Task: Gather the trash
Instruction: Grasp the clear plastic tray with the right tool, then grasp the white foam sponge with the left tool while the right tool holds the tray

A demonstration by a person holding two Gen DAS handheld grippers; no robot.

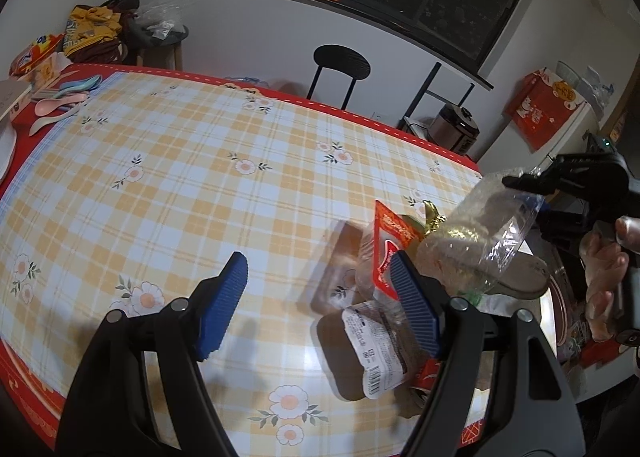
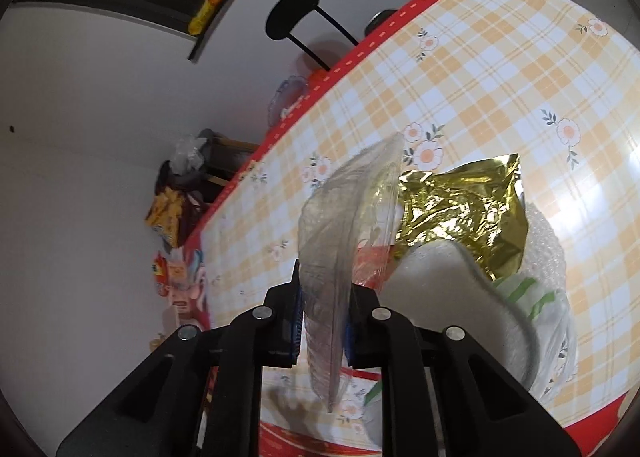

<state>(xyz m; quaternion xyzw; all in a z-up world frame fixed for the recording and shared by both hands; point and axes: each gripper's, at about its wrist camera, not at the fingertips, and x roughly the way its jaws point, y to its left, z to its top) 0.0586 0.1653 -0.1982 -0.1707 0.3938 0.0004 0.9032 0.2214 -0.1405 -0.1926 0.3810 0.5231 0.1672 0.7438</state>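
Observation:
My left gripper (image 1: 316, 261) hangs open over the checked tablecloth (image 1: 200, 161), its blue pads (image 1: 224, 305) wide apart with nothing between them. Just past its right pad lies a heap of trash: a brown tray with a white label (image 1: 352, 353), a red-and-white wrapper (image 1: 386, 245) and gold foil (image 1: 432, 217). My right gripper (image 2: 323, 297) is shut on a crumpled clear plastic container (image 2: 344, 225), lifted above the heap. The left wrist view shows the same container (image 1: 480, 241) hanging from the right gripper's fingertips (image 1: 520, 181). Gold foil (image 2: 464, 209) and white bubble wrap (image 2: 544, 241) lie beneath it.
A grey-white curved piece (image 2: 460, 289) and a white-and-green bag (image 2: 532, 297) sit in the heap. A person's hand (image 1: 604, 269) holds the right gripper. Pastel spoons (image 1: 64, 101) lie at the far left. A black stool (image 1: 342, 61), rice cooker (image 1: 456, 127) and red box (image 1: 544, 109) stand beyond the table.

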